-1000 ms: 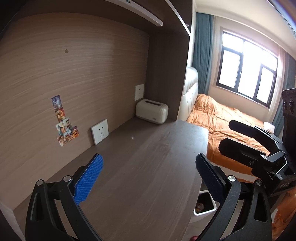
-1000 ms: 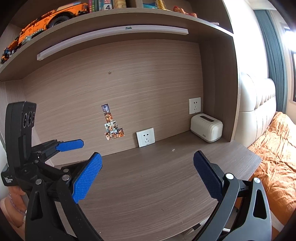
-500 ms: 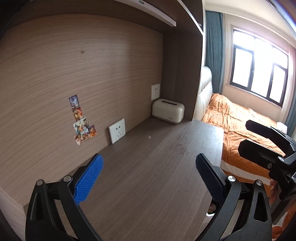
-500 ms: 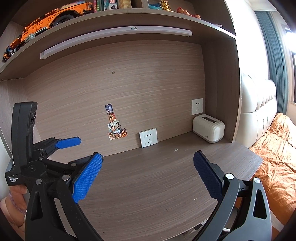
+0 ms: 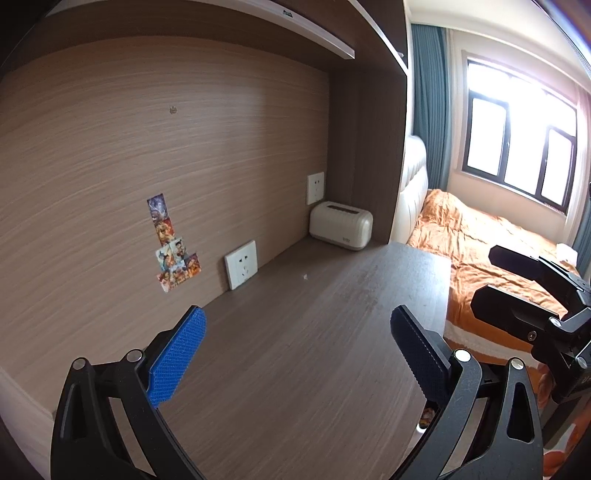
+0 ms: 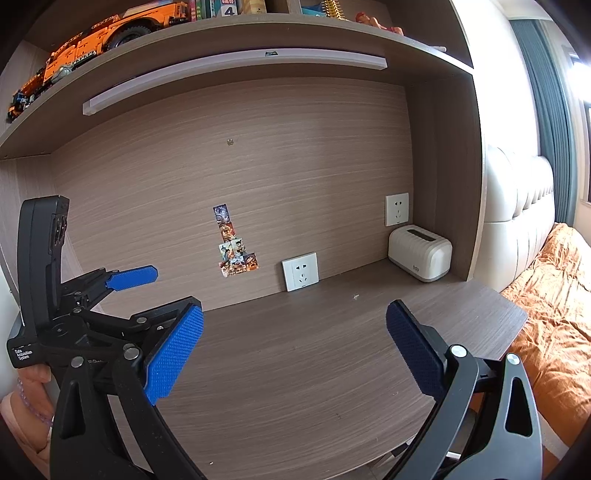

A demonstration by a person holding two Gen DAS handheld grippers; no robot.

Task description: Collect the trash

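A tiny white scrap lies on the brown desk near the back wall; it also shows in the right wrist view. My left gripper is open and empty, held above the desk's near part. My right gripper is open and empty above the desk too. The right gripper shows at the right edge of the left wrist view; the left gripper shows at the left of the right wrist view. A sliver of a white bin with trash shows below the desk's right edge, mostly hidden.
A cream box stands in the desk's back right corner. Two wall sockets and stickers are on the back panel. A shelf with toys is overhead. A bed with an orange cover lies to the right.
The left wrist view has swung left and pulled back from the desk's right edge, so the bin is almost hidden now. The right gripper has risen slightly. Both stay open.
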